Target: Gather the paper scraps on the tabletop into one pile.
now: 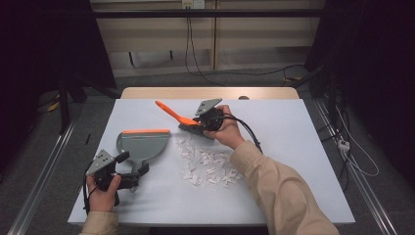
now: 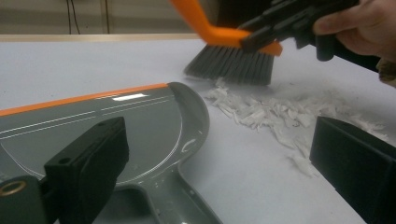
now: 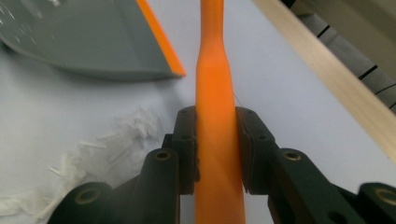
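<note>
The left tool (image 2: 224, 172) sat nearest, its jaws standing wide to either side of the dustpan's (image 2: 116, 126) handle; in the left gripper view neither pad looked pressed against it, though the high view left the hold unclear. The pan lay flat on the counter (image 1: 293, 137), its orange lip turned away from that tool. The right tool (image 3: 217, 154) was clamped narrow on the brush's (image 3: 215, 93) orange handle, one pad on each side, with the bristles hanging below it and touching the counter just beyond the far edge of the paper scraps (image 1: 208, 164). The scraps lay between the brush and the pan's near side, not in front of the lip.

The likely trouble: a sweep toward the left tool would push scraps against the pan's side wall or past it rather than over the lip. If the pan was loose between those wide jaws, the brush could shove it away. A fast stroke could scatter the light scraps, and the slim handle might twist in the right tool's grip.
</note>
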